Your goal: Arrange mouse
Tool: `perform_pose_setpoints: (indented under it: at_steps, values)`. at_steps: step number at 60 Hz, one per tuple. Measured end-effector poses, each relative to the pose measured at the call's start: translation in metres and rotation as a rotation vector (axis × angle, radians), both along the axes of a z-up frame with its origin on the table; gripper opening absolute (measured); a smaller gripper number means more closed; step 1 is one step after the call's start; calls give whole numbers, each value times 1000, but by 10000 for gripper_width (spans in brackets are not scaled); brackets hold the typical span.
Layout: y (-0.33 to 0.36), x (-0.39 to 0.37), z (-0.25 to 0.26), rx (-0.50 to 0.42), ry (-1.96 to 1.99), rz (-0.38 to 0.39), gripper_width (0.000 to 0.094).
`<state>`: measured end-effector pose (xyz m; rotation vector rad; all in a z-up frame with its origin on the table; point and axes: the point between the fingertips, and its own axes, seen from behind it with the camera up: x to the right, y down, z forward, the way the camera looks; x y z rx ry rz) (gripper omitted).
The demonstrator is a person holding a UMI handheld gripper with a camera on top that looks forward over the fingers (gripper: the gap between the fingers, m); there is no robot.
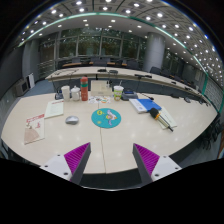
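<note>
Grey mouse [72, 119] is lying well beyond the wide-open, empty jaws; nearby cups [74, 92] are risking a knock during any hasty approach across the bench [120, 140].

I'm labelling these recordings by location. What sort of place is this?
Probably an office or meeting room: long tables in rows, a ceiling of recessed lights, and desk clutter including a mouse and round mousepad. The gripper hovers open.
</note>
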<state>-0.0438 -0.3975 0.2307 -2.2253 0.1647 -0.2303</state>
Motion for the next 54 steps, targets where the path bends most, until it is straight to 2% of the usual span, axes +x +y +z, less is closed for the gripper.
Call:
perform_pose_setpoints:
  at_steps: [13,29,39,54]
  values:
    - [28,-42,-32,-45,25,80,861]
    - [120,-123,-97,-85,41,178,859]
    - [196,-159,-151,-114,43,194,857]
    - [275,-164,-224,-154,2,162,859]
